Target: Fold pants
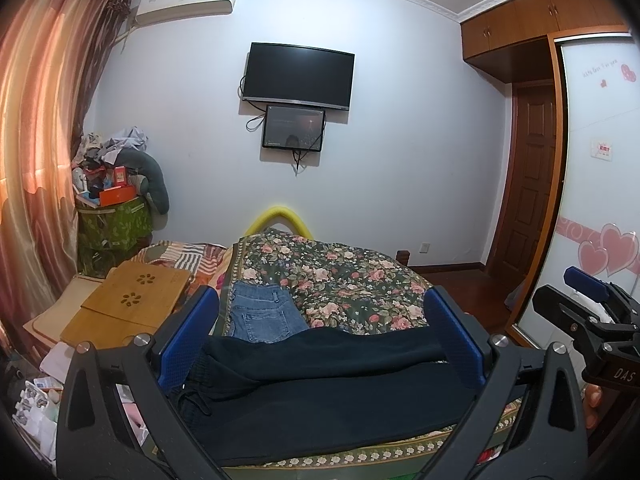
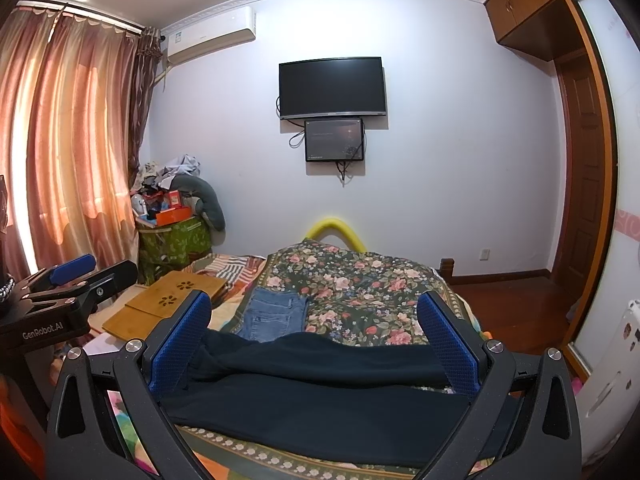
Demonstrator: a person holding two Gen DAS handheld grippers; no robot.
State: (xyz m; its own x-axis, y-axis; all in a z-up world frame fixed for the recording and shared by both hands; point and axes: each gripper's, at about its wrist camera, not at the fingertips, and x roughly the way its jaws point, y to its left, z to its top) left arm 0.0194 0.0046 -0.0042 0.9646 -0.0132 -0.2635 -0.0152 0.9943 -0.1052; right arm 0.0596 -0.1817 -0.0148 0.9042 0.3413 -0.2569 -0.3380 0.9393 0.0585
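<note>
Dark navy pants [image 1: 320, 396] lie across the near edge of the bed, one layer doubled over the other, with the drawstring waist at the left. My left gripper [image 1: 322, 296] is open just above them, its blue pads [image 1: 188, 336] wide apart on either side of the cloth. The right gripper [image 2: 315, 300] is likewise open over the same pants [image 2: 320, 392]. Each gripper shows at the edge of the other's view: the right gripper [image 1: 588, 296] and the left gripper [image 2: 76, 276]. Neither pinches any cloth.
Folded blue jeans [image 1: 264, 316] rest on the floral bedspread [image 1: 352, 280] just beyond the pants. A wooden lap tray [image 1: 132, 300] lies at the left of the bed. A piled green bin [image 1: 112, 224] stands by the curtain, and a wardrobe [image 1: 592, 184] is at the right.
</note>
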